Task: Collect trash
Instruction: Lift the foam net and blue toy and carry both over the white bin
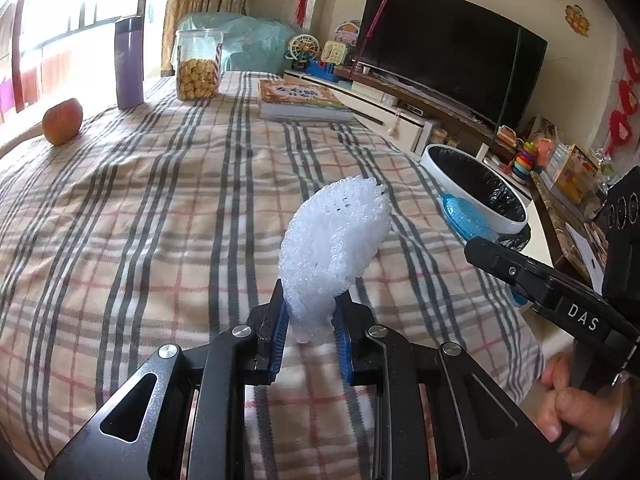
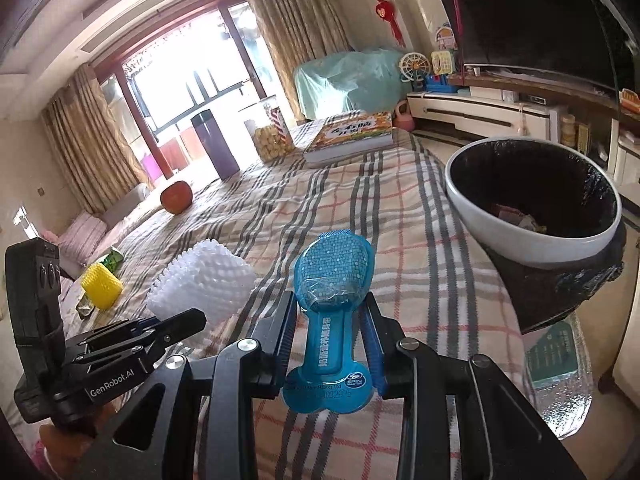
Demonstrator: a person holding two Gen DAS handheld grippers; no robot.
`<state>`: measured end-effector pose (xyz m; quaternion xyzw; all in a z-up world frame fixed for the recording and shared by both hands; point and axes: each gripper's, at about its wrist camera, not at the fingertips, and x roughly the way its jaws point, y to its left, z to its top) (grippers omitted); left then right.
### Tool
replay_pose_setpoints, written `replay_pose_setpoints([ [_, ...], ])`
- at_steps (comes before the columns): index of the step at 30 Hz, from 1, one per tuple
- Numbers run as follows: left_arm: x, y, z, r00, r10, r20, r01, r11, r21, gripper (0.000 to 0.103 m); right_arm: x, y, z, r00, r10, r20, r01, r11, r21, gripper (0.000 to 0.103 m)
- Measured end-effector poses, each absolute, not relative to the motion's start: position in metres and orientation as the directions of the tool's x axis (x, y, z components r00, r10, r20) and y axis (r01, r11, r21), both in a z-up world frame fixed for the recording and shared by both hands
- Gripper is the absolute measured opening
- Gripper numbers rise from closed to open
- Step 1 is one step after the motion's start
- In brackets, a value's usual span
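The desk (image 1: 140, 220), under a plaid cloth, stretches ahead of both tongs. The bin (image 2: 532, 248) stands just ahead-right of the right tongs (image 2: 332, 316), which clench a blue packet (image 2: 332, 280). The left tongs (image 1: 310, 316) clench a white foam net (image 1: 336, 240).

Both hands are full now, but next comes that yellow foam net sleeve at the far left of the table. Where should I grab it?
Pinch the yellow foam net sleeve across its upper rim, coming from above: it seems to stand upright, open end up, with soft squashable mesh walls. A wrapper lies close behind it.
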<state>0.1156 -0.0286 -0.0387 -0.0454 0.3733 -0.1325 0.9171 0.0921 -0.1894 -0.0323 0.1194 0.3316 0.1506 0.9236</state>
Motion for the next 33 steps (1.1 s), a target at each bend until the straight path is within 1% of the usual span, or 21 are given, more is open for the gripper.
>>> replay_pose_setpoints([
  [21,0.124,-0.078,-0.022,0.686,-0.293,-0.666,0.286,0.950,-0.124,0.020,0.087,-0.229,-0.019,0.769,0.331,-0.546,-0.171,0.930,0.324,0.032],
  [33,0.138,-0.108,-0.016,0.675,-0.319,-0.665,0.333,0.936,-0.110,0.020,0.093,-0.255,-0.017,0.778,0.311,-0.546,-0.140,0.933,0.332,0.032],
])
